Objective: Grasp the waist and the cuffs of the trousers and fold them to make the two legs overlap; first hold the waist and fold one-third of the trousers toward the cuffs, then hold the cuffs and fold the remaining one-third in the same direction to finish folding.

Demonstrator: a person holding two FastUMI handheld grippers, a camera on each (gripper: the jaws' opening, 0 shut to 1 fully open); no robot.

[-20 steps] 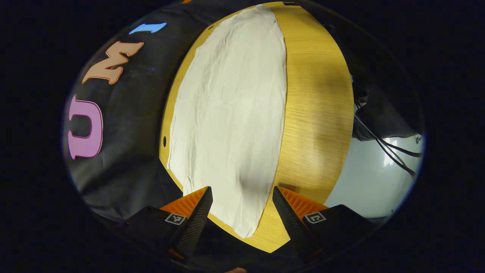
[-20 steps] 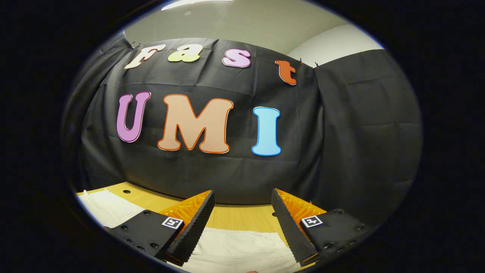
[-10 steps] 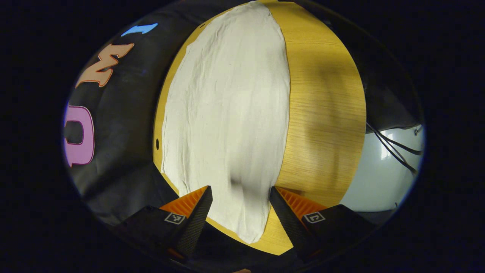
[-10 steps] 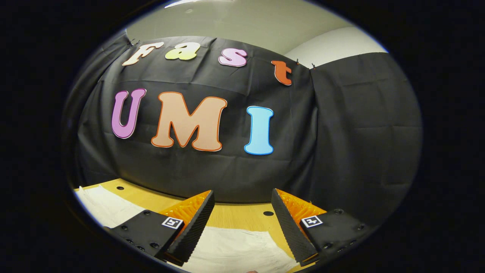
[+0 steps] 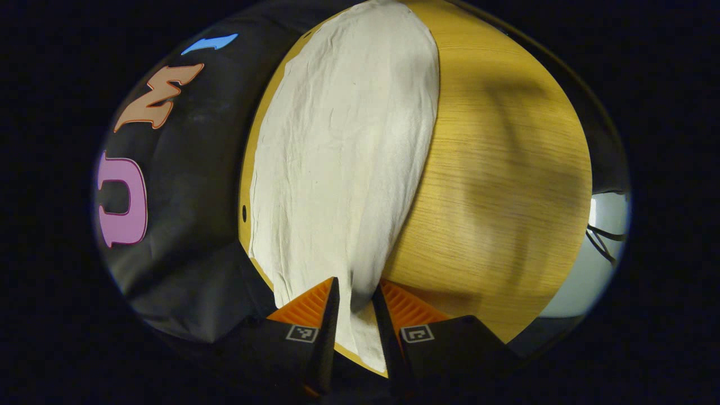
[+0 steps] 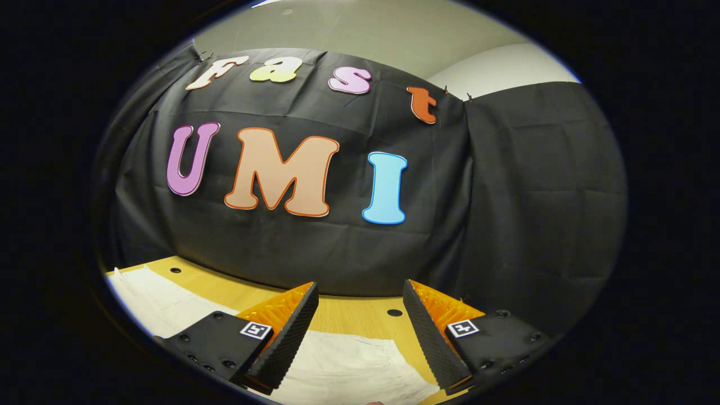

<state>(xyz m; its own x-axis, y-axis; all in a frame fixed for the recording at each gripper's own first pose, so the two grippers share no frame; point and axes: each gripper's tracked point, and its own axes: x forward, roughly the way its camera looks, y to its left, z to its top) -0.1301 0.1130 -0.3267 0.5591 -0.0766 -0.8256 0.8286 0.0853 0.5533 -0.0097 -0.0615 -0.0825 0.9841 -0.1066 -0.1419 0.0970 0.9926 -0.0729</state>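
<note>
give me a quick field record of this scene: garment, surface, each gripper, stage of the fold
garment: pale trousers lying flat and lengthwise along the table, lightly creased
surface: wooden table, bare wood beside the cloth
left gripper: left gripper at the near end of the trousers, fingers closed in on a raised ridge of cloth
right gripper: right gripper open, fingers wide apart above the cloth edge, holding nothing
backdrop: black cloth wall behind the table
stage: one end pinched, no thirds fold visible yet
</note>
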